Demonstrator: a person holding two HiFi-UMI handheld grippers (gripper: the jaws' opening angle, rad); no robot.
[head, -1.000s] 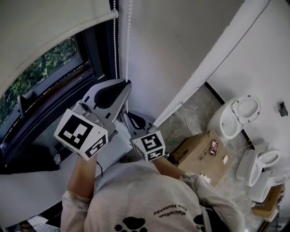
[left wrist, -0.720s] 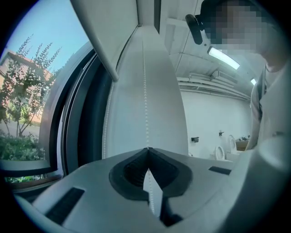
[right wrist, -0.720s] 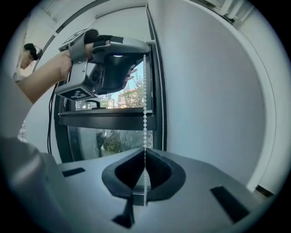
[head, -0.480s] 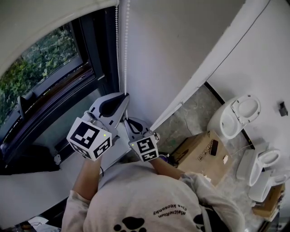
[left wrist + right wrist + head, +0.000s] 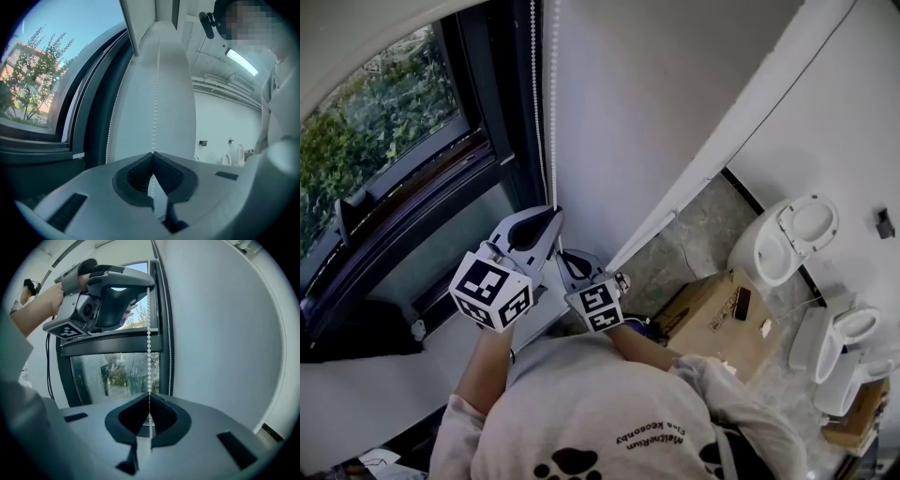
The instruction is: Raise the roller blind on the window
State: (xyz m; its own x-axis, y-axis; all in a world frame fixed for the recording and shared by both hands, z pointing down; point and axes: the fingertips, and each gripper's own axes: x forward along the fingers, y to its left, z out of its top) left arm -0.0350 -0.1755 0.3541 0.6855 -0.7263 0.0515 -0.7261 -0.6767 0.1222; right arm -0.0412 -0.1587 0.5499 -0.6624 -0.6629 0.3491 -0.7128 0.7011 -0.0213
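Note:
The white roller blind [image 5: 366, 28] hangs at the top left over the dark-framed window [image 5: 384, 122], its lower edge high up. Its white bead chain [image 5: 553, 103] runs down in two strands beside the frame. My left gripper [image 5: 555, 214] is shut on the right-hand strand, and the left gripper view shows the bead chain [image 5: 156, 93] entering the closed left gripper [image 5: 153, 153]. Just below it my right gripper [image 5: 568, 258] is shut on the same strand. In the right gripper view the bead chain [image 5: 149, 333] runs taut from the left gripper [image 5: 149, 287] down into the right gripper [image 5: 149, 395].
A white wall [image 5: 656, 112] stands right of the window. Below lie a pale sill [image 5: 356, 394], a cardboard box [image 5: 712, 319] and white toilets [image 5: 792, 239] on the stone floor. The person's torso fills the bottom of the head view.
Both grippers have sunk together along the chain's line, still shut on it. The blind's lower edge has gone up, and more of the window shows.

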